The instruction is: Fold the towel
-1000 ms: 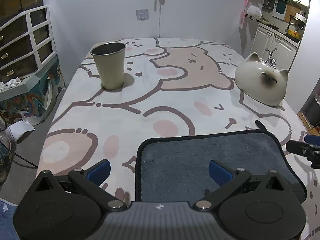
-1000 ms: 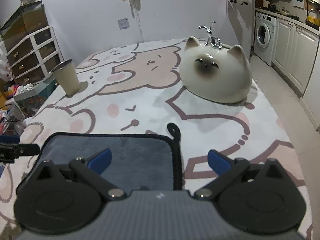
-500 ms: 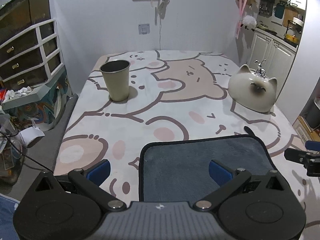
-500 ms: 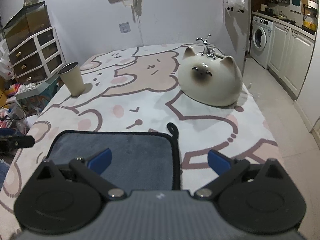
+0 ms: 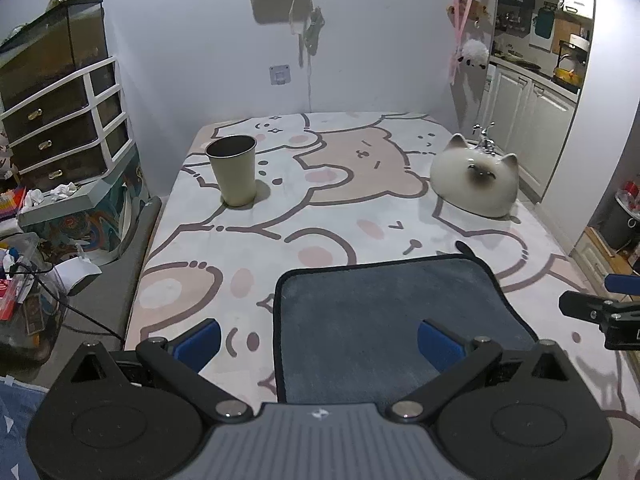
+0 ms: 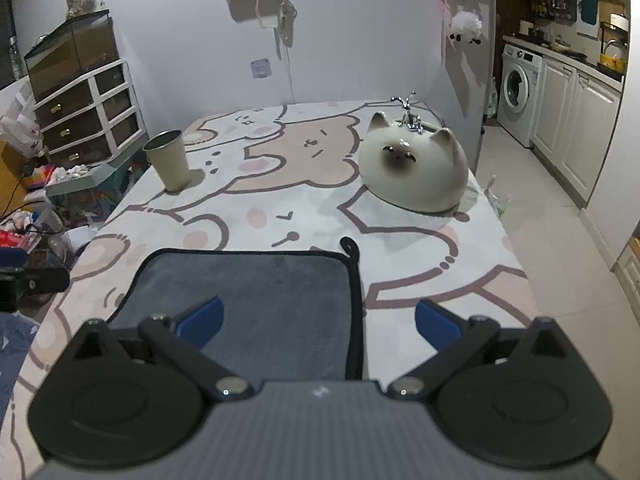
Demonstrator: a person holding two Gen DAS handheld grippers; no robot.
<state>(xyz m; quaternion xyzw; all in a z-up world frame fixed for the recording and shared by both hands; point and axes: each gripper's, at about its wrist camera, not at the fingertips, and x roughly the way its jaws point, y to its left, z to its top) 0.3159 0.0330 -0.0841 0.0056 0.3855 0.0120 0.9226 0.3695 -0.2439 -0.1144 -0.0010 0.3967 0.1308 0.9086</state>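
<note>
A dark grey towel (image 5: 384, 312) with black trim lies flat on the table's near part; it also shows in the right wrist view (image 6: 264, 300), with a hanging loop (image 6: 350, 246) at its far right corner. My left gripper (image 5: 318, 340) is open and empty above the towel's near left edge. My right gripper (image 6: 318, 326) is open and empty above the towel's near right edge. Each gripper's tip shows at the edge of the other's view.
A metal cup (image 5: 233, 170) stands at the far left of the bear-print tablecloth (image 5: 320, 216). A cat-shaped ceramic (image 5: 476, 182) sits at the far right. Drawers (image 5: 60, 120) and clutter stand left of the table; kitchen cabinets (image 6: 576, 136) are to the right.
Both grippers have pulled back and risen from the towel, so more of the table and room shows. The towel has not moved. Both stay open.
</note>
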